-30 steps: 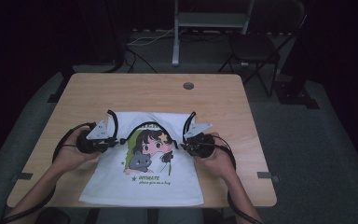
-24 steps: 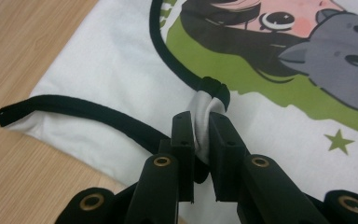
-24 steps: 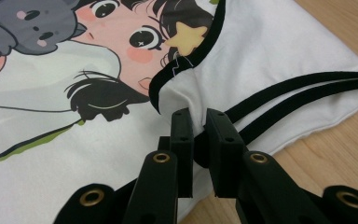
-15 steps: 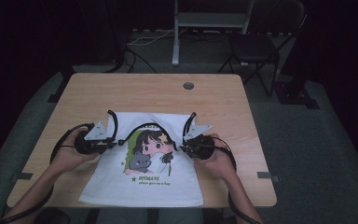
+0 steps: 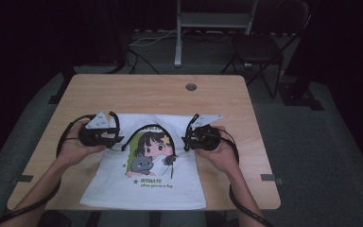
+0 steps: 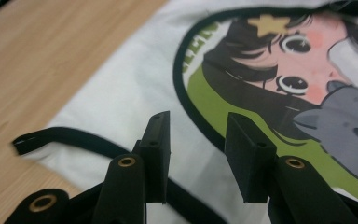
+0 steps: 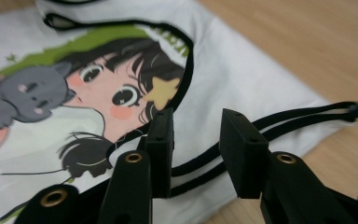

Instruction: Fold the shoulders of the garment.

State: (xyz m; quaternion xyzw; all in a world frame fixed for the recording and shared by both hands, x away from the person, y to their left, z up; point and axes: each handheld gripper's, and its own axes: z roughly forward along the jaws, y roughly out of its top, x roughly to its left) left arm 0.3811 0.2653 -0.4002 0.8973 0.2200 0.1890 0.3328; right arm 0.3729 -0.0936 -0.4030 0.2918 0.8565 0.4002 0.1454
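Shirt (image 5: 144, 182) lies flat at the table's (image 5: 123, 90) near edge: light, limp, likely bunches. Left gripper (image 6: 198, 140) and right gripper (image 7: 196, 137) both spread, empty, over the black-trimmed sleeve hems, best grip there.

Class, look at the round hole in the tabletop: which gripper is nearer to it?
Right. The right gripper sits almost straight below the hole; the left gripper lies farther off, toward the table's left side.

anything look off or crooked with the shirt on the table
Nothing looks damaged or spilled. The white printed shirt lies flat and fairly square on the table, hem at the near edge. Both the left tongs and right tongs are open over the black-trimmed armholes.
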